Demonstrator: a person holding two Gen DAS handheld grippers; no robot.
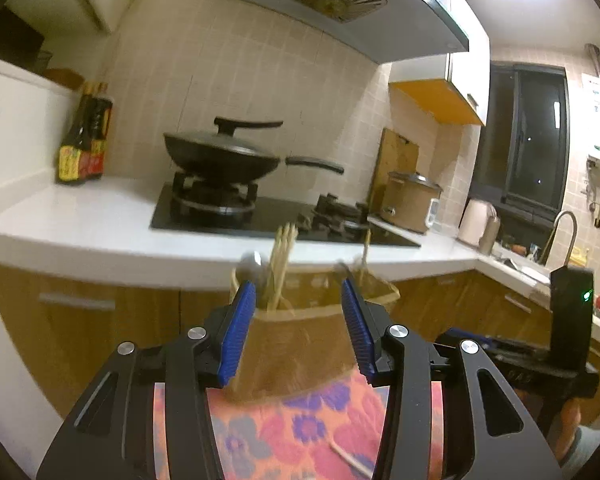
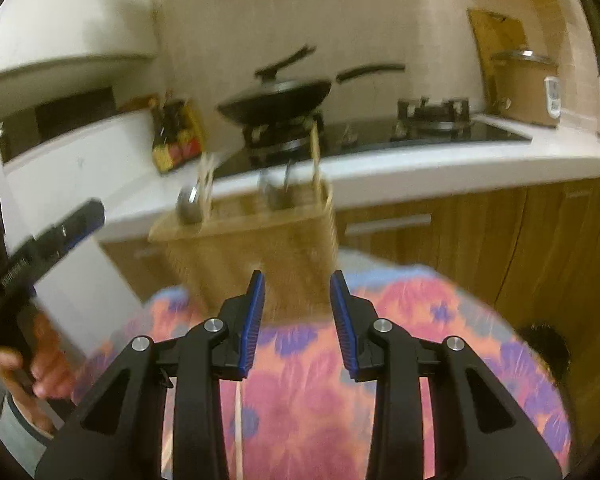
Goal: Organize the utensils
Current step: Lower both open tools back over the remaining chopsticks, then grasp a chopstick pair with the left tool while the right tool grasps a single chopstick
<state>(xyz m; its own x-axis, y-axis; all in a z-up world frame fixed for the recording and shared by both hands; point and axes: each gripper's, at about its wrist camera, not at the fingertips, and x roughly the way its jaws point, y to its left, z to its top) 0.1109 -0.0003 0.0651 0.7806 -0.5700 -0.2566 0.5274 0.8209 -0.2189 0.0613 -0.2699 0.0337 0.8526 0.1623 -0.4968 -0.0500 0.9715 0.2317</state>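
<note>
Spanning the middle of both views, a white worktop carries a black gas hob with a lidded wok on its burner, dark sauce bottles at the left of the left wrist frame and a brown slow cooker towards the right. Below it, at bottom centre, lies a pink and purple flowered cloth, and on the cloth's far edge stands a wooden utensil holder with several compartments. Chopsticks stick up from its left compartment beside a metal spoon; which slots hold the other pieces is too blurred to tell. The left gripper has its blue pads parted either side of the holder's top, apart from it and clasping nothing. The right gripper also stands parted and empty in front of the holder's lower wall. A single loose chopstick lies on the cloth at the bottom of the frame. A hand grips the left gripper's handle at the left edge of the right wrist view.
</note>
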